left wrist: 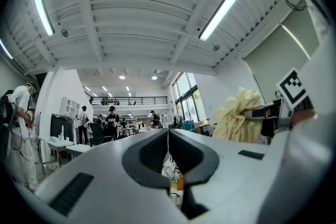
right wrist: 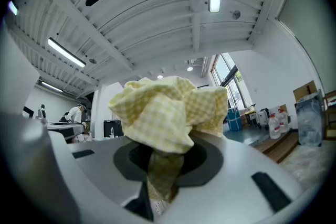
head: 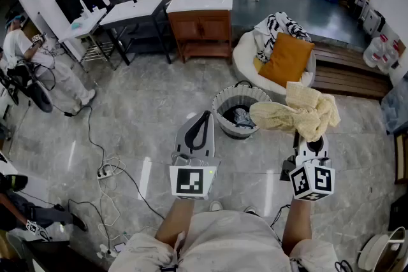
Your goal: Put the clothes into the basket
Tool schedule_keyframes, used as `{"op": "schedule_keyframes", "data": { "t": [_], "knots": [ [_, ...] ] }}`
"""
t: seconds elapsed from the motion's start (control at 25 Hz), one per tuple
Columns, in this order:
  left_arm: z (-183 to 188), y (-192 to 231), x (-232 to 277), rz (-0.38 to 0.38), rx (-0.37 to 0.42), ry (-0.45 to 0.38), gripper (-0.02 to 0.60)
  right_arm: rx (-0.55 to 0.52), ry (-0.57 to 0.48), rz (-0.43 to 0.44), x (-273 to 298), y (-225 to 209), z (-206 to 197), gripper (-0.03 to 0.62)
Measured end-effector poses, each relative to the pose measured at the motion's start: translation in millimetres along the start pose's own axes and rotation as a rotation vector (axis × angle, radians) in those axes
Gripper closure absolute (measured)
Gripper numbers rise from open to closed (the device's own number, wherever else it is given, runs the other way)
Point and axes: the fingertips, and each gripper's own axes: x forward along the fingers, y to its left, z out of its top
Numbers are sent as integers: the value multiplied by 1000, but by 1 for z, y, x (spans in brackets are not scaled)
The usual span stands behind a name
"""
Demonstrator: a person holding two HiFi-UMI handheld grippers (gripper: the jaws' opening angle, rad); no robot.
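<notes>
The round grey basket [head: 220,100] stands on the marble floor in front of me, with dark clothes [head: 239,116] inside. My right gripper [head: 310,139] is shut on a crumpled yellow checked cloth [head: 299,113], held just right of the basket and level with its rim. In the right gripper view the cloth [right wrist: 168,113] bunches over the jaws [right wrist: 164,168] and hangs down between them. My left gripper [head: 204,116] hovers left of the basket, jaws together with nothing in them. In the left gripper view [left wrist: 168,136] the yellow cloth [left wrist: 239,113] shows at the right.
A white round chair [head: 245,64] with an orange cushion [head: 287,59] and a black-and-white patterned cloth [head: 280,25] stands behind the basket. A wooden vanity cabinet [head: 201,25] is further back. Cables and a power strip [head: 105,172] lie on the floor at the left. A person [head: 32,60] stands far left.
</notes>
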Motion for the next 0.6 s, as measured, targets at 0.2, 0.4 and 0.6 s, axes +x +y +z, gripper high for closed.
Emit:
{"op": "schedule_keyframes", "data": {
  "t": [0.2,0.4,0.6],
  "knots": [
    [-12,29,-14,-2,-8,13,574,-19,1,3,6,33,-10,520],
    [-8,55,-24,10,1,10,574,-93,4,-3,13,59,-8,520],
    [-16,80,-33,21,-20,-4,574,-135,13,-5,16,80,-19,519]
  ]
}}
